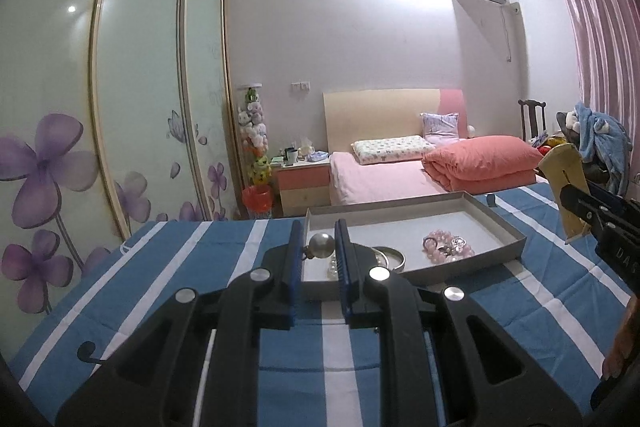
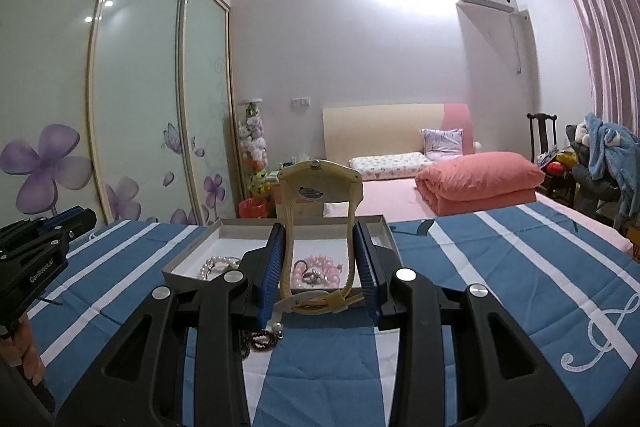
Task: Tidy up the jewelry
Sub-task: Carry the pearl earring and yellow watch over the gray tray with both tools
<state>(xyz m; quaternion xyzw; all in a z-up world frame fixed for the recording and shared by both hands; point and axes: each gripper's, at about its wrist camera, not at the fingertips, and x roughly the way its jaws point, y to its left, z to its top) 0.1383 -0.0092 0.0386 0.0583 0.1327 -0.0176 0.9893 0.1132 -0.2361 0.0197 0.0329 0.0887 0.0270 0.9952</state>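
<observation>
A shallow grey box [image 1: 496, 223] lies on the blue-and-white striped bedspread [image 1: 192, 267]. It holds a pink bead bracelet [image 1: 448, 247], a silver bangle [image 1: 394, 257] and a pearl strand [image 2: 214, 265]. My left gripper [image 1: 318, 249] is shut on a large pearl earring [image 1: 322, 245] above the box's near left corner. My right gripper [image 2: 320, 259] is shut on a cream wristwatch [image 2: 318, 187], held upright over the box; the watch also shows in the left wrist view [image 1: 568, 183]. A dark bead string [image 2: 260, 339] lies under the right gripper.
A pink folded quilt [image 2: 480, 183] and pillows lie further up the bed. Sliding wardrobe doors [image 1: 100, 87] stand on the left. A nightstand [image 1: 304, 183] is beside the headboard. A chair with clothes [image 2: 604, 155] stands at right.
</observation>
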